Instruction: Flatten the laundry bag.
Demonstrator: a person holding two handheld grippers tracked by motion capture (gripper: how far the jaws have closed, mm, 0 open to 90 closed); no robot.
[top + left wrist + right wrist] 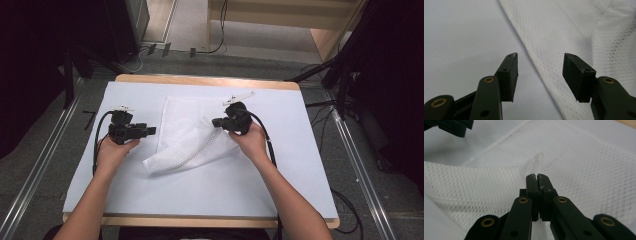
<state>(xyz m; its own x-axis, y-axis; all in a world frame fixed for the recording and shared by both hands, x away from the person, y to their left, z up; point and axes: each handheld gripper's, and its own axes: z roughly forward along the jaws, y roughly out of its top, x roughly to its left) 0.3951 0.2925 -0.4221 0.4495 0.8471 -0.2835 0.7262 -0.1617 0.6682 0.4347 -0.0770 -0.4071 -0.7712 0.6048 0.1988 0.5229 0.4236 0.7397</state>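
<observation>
A white mesh cloth [182, 132] lies half folded on the white-covered table [200, 192]. My right gripper [215, 122] is shut on a raised fold of it near the cloth's right side. The right gripper view has the jaws [537, 176] pressed together with the mesh [579, 162] pinched and lifted into a small peak. My left gripper [151, 131] stands open just left of the cloth's left edge, low over the table. Between its jaws [540, 67] I see that edge of the mesh [564, 30] running diagonally, untouched. The left gripper [451, 126] also appears at the top left of the right gripper view.
The table's wooden rim [200, 80] borders the white sheet at the back. Black stands [345, 70] and cables [150, 50] sit on the grey floor around the table. Metal rails [45, 150] run along both sides. Bare white sheet lies in front of the cloth.
</observation>
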